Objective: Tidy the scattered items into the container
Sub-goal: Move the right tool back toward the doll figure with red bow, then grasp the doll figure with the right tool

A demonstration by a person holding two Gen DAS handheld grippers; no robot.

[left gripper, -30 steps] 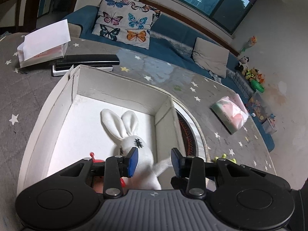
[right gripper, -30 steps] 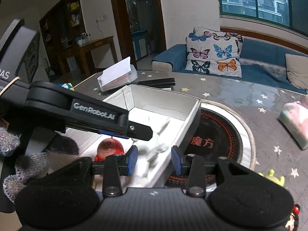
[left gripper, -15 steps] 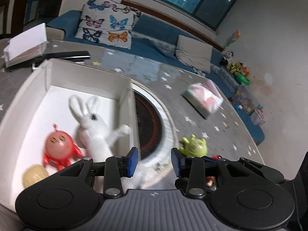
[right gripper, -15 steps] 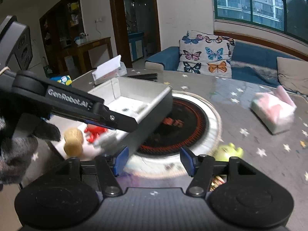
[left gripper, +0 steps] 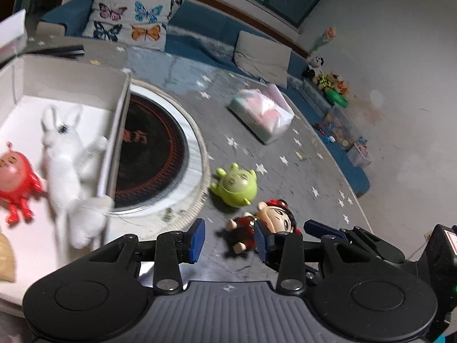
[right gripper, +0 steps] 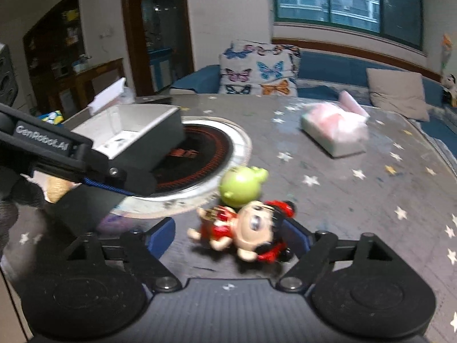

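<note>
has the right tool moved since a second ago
Yes. The right tool has swung right, away from the white box, and now frames the red doll with jaws opening.

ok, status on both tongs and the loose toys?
Right tongs opening around the red doll, not gripping. Left tongs open, empty. Green toy loose beside the doll; box holds the rabbit. Nothing blocking.

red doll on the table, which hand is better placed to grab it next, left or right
Right, probably. The right gripper has its jaws opening with the red doll lying between them, not yet pressed. The left gripper is narrower, and the doll sits off toward one finger.
</note>
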